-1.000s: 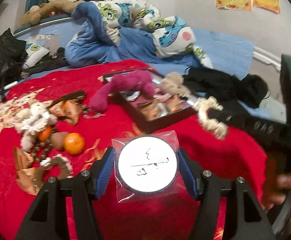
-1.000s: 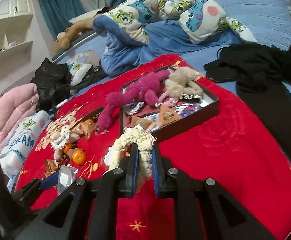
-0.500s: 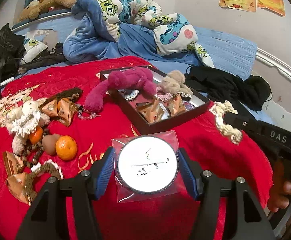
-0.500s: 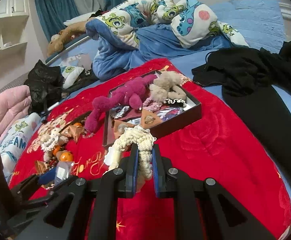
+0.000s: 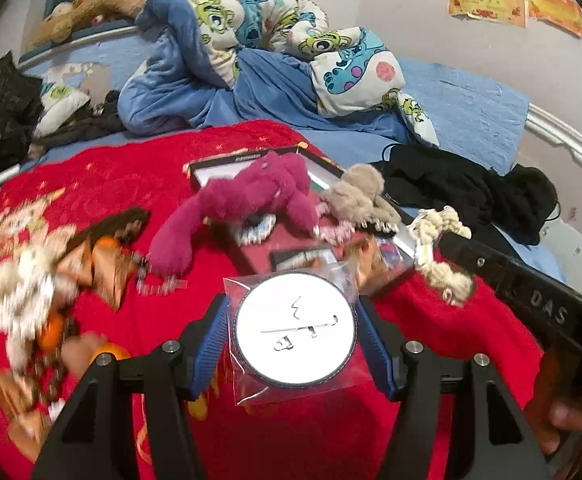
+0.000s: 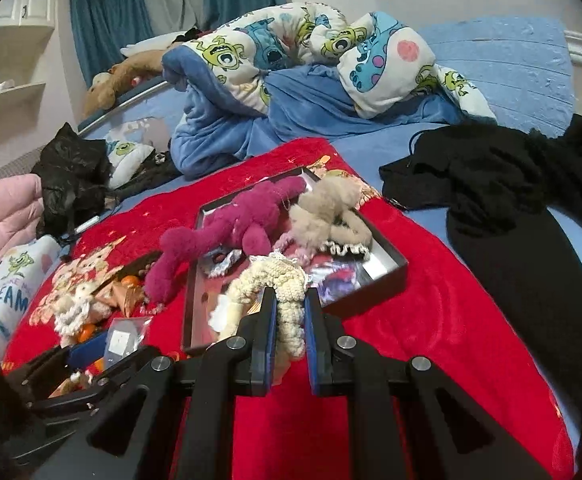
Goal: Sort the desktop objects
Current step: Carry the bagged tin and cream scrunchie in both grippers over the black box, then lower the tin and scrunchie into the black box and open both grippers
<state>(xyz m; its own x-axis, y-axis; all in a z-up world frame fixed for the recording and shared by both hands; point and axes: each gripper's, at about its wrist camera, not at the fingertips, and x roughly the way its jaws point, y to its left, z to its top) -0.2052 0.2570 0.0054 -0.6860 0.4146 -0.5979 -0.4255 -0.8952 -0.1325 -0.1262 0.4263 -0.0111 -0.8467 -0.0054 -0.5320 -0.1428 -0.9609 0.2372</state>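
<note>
**Left wrist view: both grippers loaded near the black tray**

The left gripper [image 5: 295, 330] grips a round white disc in a clear plastic bag [image 5: 295, 328], its blue pads pressing the bag's sides, above the red blanket [image 5: 103, 172]. At twelve o'clock from the disc sits the black tray [image 5: 405, 246], with a magenta plush toy [image 5: 251, 204] draped over its rim and a beige plush toy [image 5: 361, 194] beside it. At two o'clock, the right gripper [image 5: 437, 248] carries a cream crocheted piece [image 5: 439, 240] at the tray's corner. At nine o'clock lies a blurred heap of small items with oranges [image 5: 51, 330].

In the right wrist view, the right gripper [image 6: 291, 332] is pinched narrow on the cream crocheted piece [image 6: 275, 284], which hangs over the black tray's [image 6: 391, 276] near side. The left gripper [image 6: 103, 344] shows at eight o'clock with its bag.
</note>
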